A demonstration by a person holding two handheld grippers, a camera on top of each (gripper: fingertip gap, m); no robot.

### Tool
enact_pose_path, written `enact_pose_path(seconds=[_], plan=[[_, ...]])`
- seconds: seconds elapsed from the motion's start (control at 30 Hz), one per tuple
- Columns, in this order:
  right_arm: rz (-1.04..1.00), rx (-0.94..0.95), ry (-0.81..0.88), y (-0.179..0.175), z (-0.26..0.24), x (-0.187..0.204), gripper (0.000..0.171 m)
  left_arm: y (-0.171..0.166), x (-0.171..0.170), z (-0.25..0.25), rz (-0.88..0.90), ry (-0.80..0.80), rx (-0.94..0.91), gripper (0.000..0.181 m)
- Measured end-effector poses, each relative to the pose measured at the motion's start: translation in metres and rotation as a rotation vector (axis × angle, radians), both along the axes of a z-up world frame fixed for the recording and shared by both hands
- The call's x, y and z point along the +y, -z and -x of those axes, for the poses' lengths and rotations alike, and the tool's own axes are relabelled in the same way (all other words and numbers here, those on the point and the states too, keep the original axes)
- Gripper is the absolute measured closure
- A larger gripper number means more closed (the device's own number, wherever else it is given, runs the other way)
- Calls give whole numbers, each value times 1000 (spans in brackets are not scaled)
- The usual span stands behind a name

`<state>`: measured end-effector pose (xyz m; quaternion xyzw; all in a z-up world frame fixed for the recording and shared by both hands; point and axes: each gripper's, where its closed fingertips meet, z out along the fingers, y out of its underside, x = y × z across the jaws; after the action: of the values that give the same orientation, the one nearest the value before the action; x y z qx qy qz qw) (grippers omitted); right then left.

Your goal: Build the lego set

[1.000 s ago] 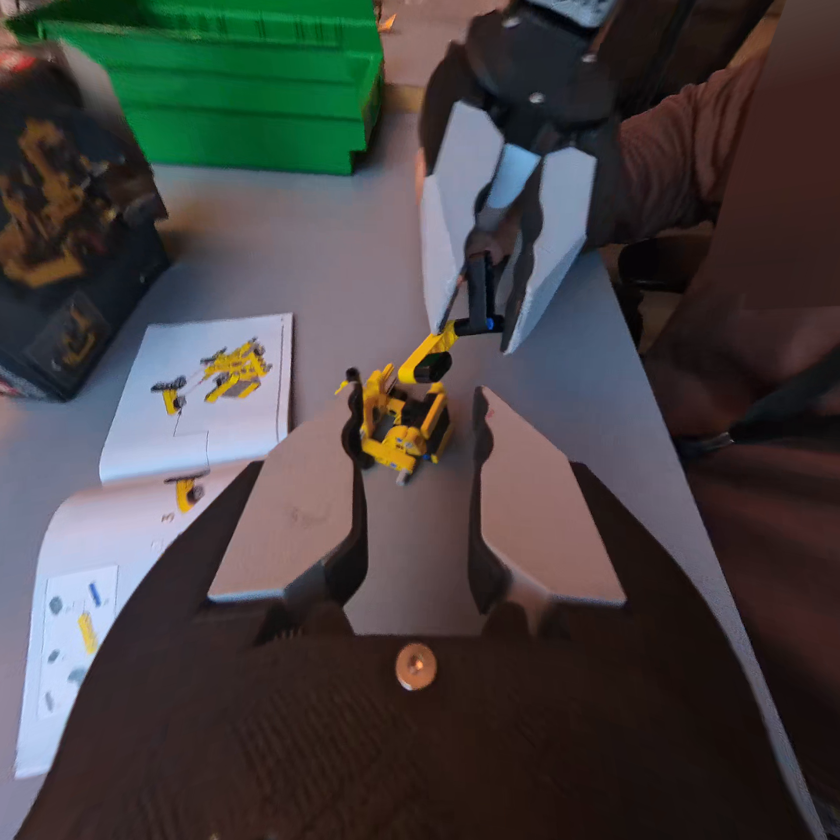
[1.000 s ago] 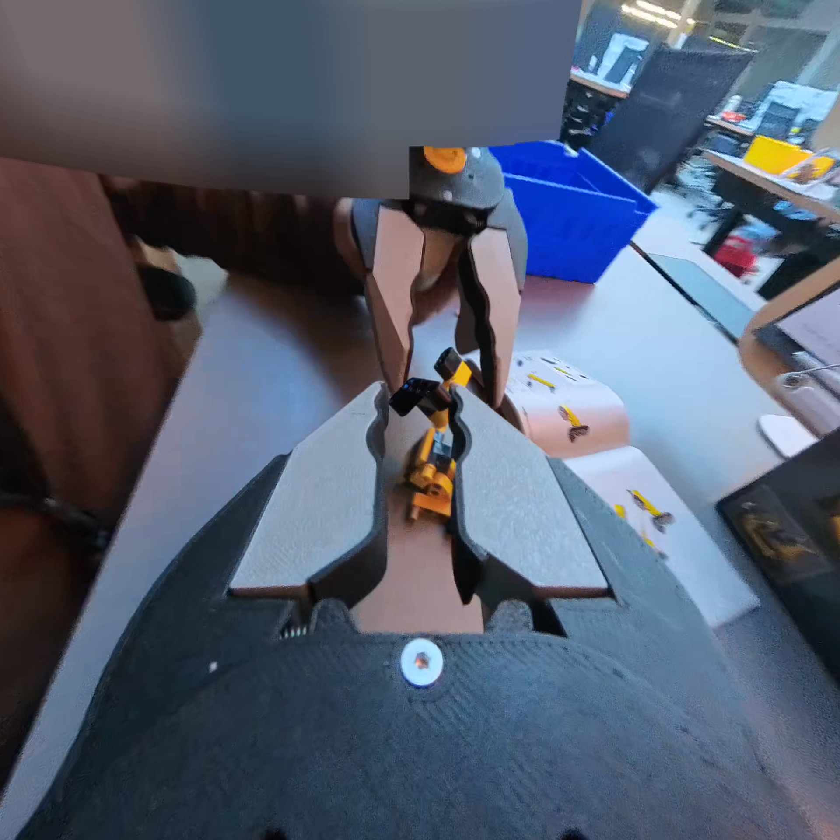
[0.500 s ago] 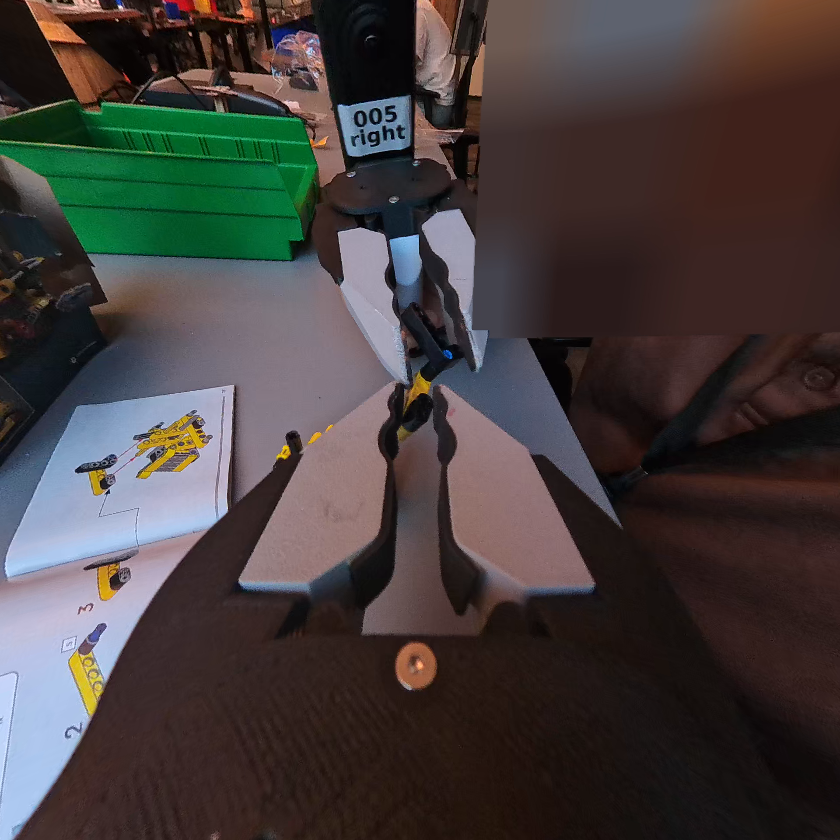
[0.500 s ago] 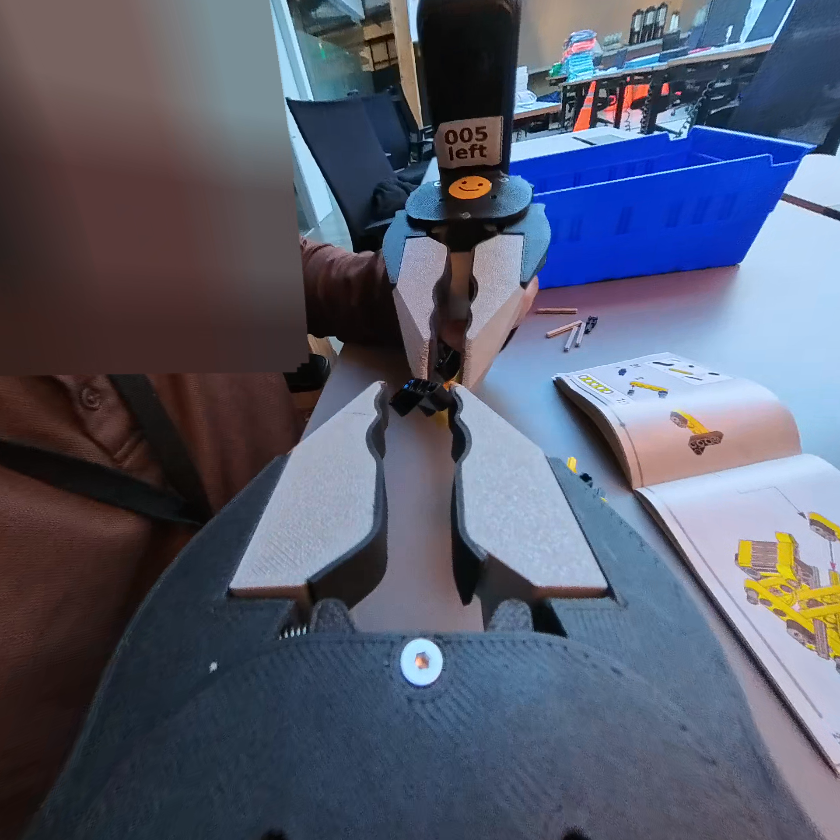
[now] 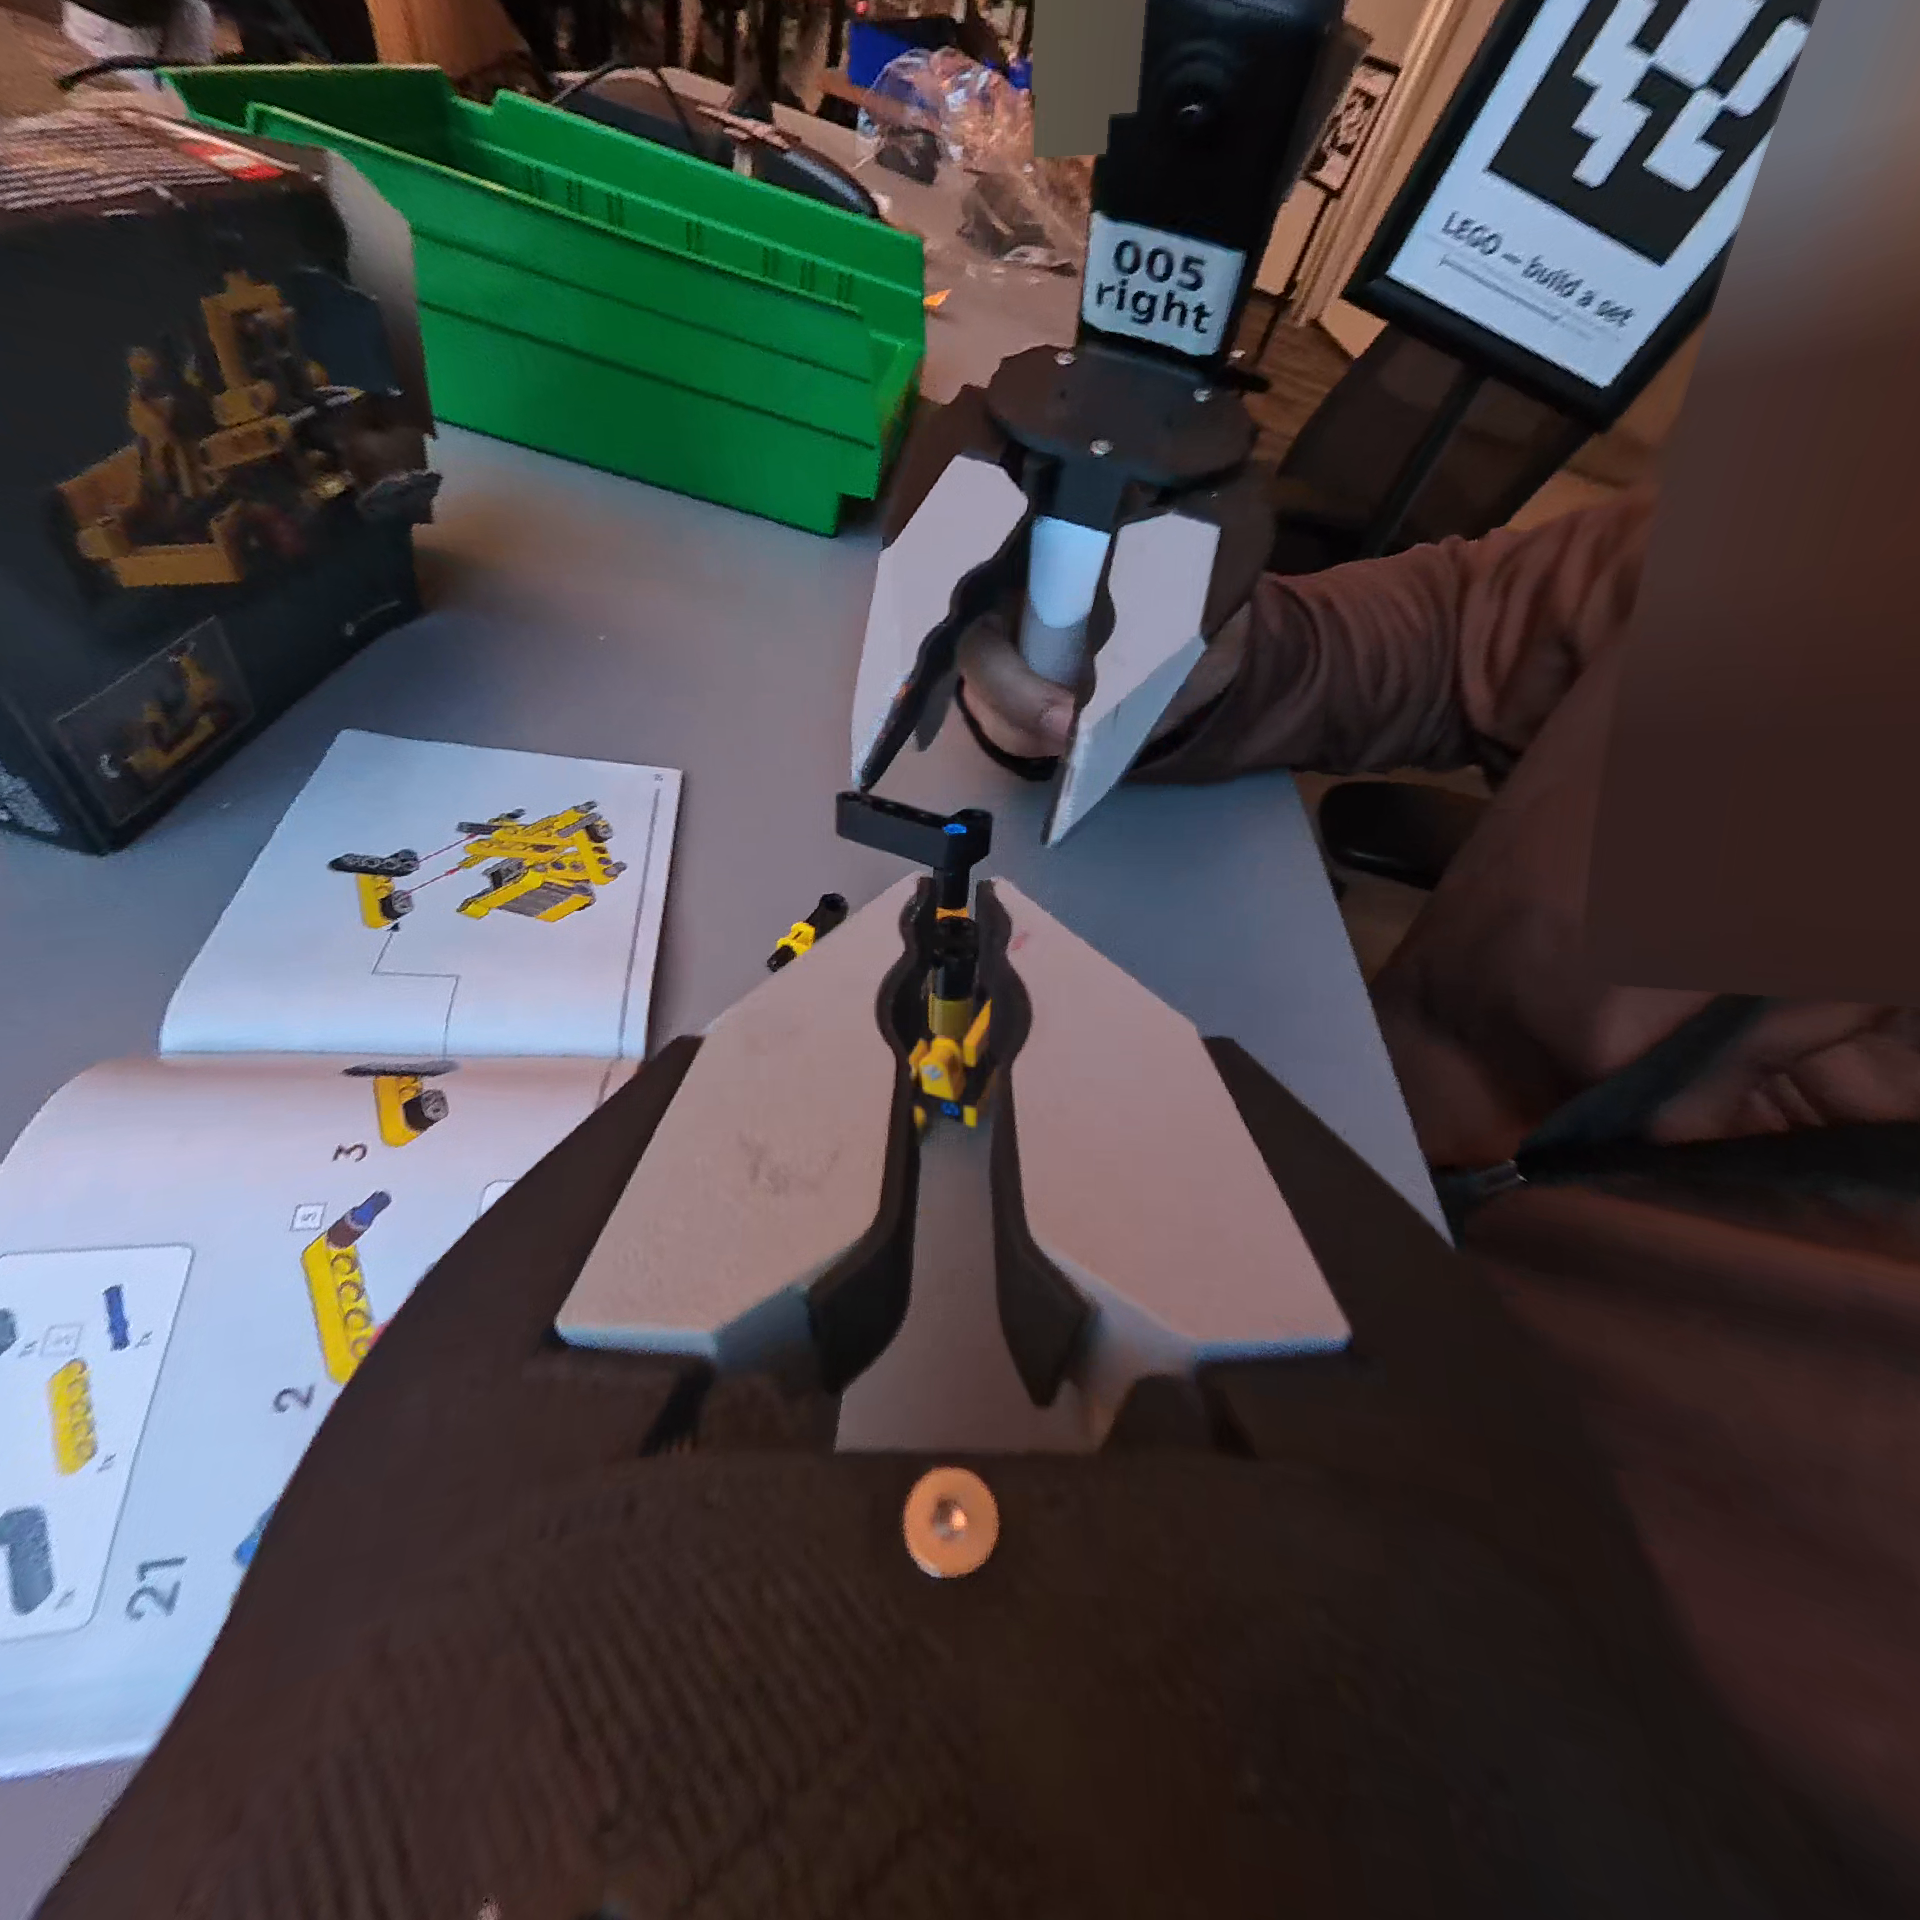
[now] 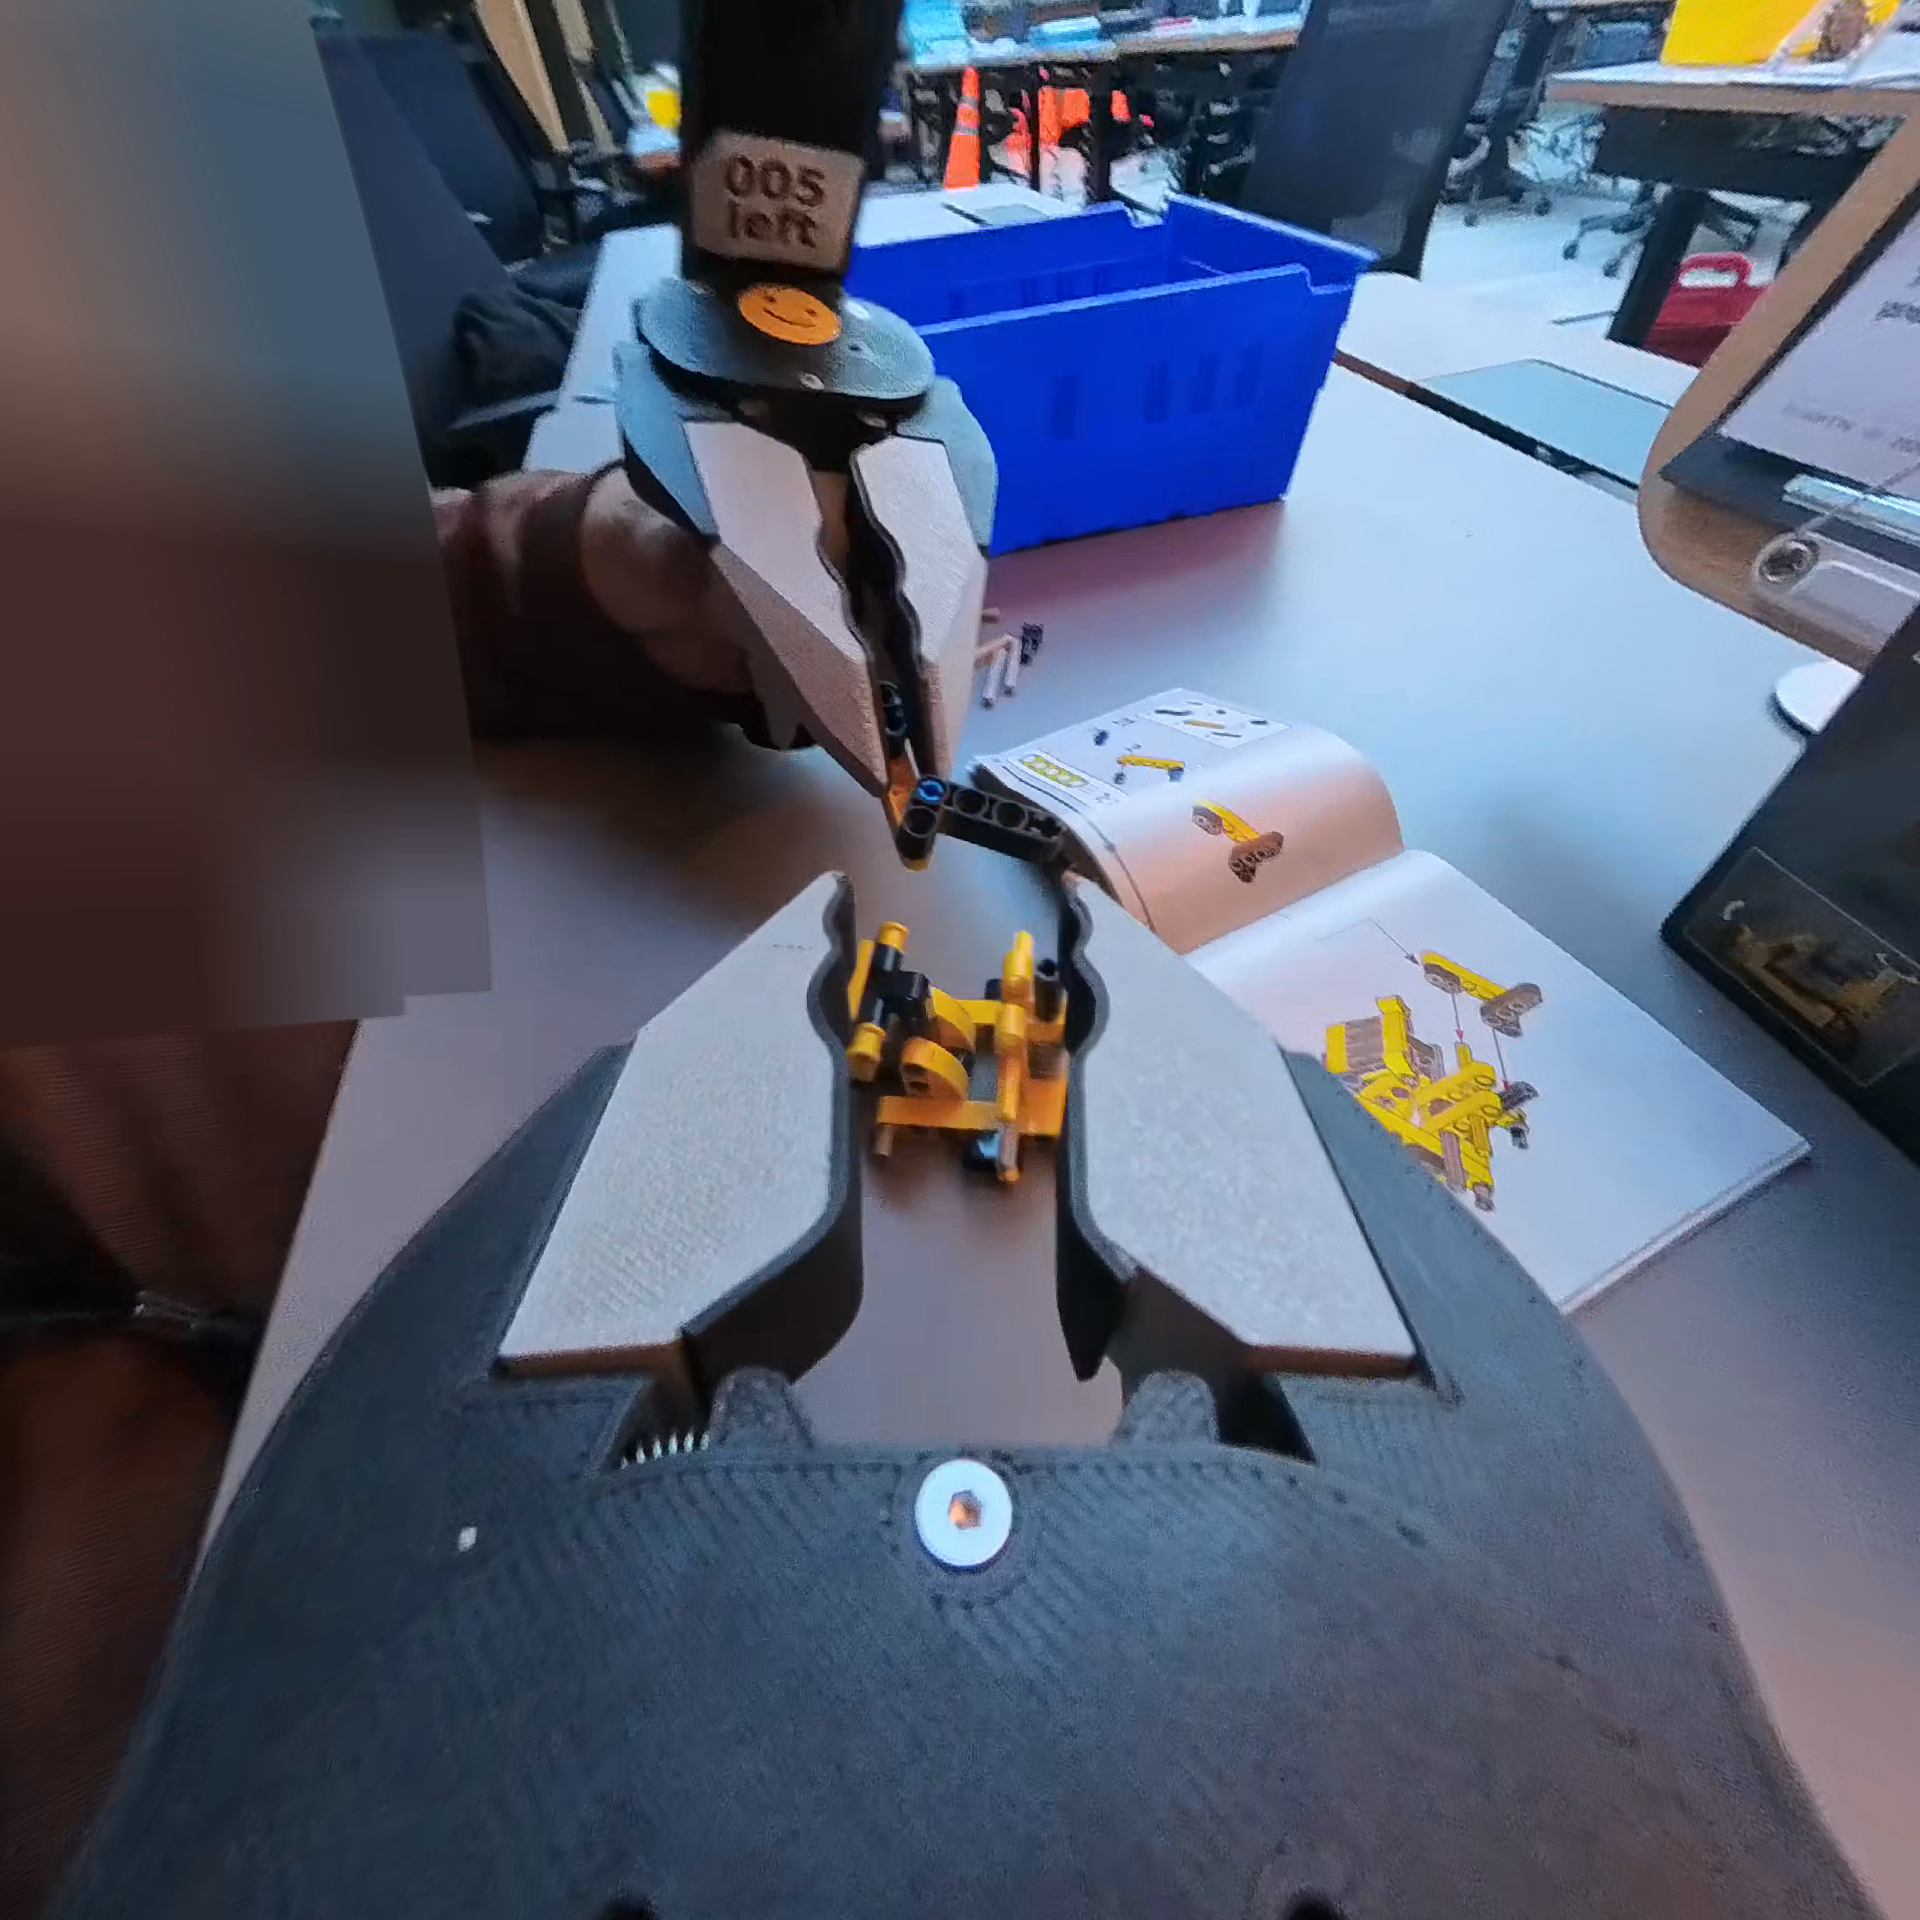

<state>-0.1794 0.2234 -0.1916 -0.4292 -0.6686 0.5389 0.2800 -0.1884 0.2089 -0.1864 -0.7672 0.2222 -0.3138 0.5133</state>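
Yellow and black, the small Lego arm piece (image 5: 951, 1023) sits clamped in my left hand-held gripper (image 5: 951, 914), its black angled beam (image 5: 914, 826) sticking out past the fingertips. My right hand-held gripper (image 6: 951, 914) hangs with fingers apart above the yellow Lego chassis (image 6: 961, 1060) lying on the grey bench (image 6: 1403, 644). Beside it lies the open white instruction booklet (image 6: 1340, 935), and farther off stands a blue plastic bin (image 6: 1132, 405).

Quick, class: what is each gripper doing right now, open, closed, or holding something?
Left gripper: shut on the arm piece, a yellow-and-black part with a black beam on top.
Right gripper: open, holding nothing.
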Motion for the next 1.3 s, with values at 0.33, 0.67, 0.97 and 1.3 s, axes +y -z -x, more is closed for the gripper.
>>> enact_pose_path(seconds=[0.33, 0.67, 0.97, 1.3], plan=[[-37, -77, 111, 14, 13, 11, 143, 13, 14, 9, -91, -163, 300, 176], [166, -158, 89, 11, 20, 7, 153, 19, 15, 1, -317, -221, 843, 177], [269, -145, 37, 1, 17, 4, 161, 1, 13, -4, -433, -271, 881, 173], [381, -155, -13, -3, 12, 6, 162, 7, 11, 7, -353, -236, 775, 147]])
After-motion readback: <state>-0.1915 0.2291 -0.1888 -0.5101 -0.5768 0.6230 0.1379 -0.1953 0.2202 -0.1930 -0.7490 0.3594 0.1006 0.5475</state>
